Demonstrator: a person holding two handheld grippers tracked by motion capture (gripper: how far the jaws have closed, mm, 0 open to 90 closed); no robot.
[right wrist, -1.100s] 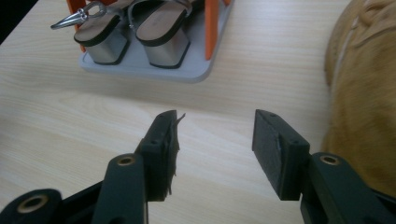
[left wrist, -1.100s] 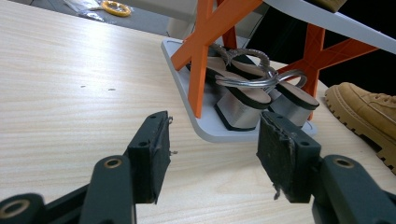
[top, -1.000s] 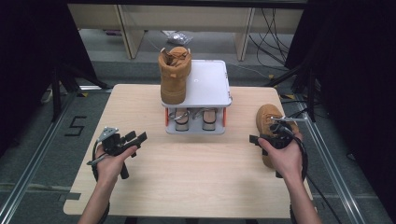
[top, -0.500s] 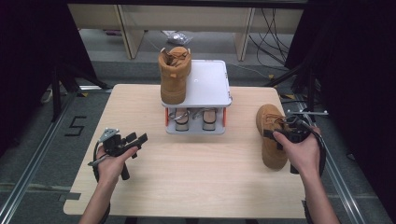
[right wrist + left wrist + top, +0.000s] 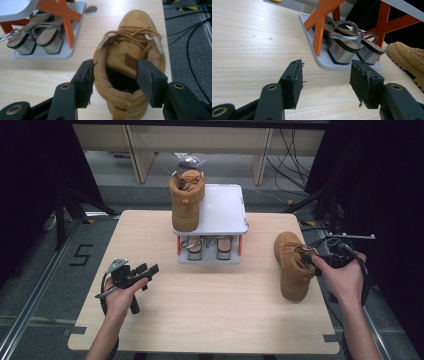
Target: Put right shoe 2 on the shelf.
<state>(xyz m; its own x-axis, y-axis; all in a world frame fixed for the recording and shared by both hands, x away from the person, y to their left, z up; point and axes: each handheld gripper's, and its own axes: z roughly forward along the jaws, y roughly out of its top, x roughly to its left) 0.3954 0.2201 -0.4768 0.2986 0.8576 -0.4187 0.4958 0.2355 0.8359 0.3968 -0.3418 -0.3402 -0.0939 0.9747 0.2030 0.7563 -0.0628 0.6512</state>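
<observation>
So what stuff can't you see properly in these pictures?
- The inside of the boot on the table: right gripper view, its opening is dark, and the right tongs cover part of the collar.
- The silver sandals: high view, the rack's top shelf hides most of them.
- The boot's toe: left gripper view, cut off by the right edge.
- Whether the right tongs touch the boot: high view, the hand covers them.

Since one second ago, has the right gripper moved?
Yes. The right gripper moved rightward, away from the rack, to the boot collar.
</observation>
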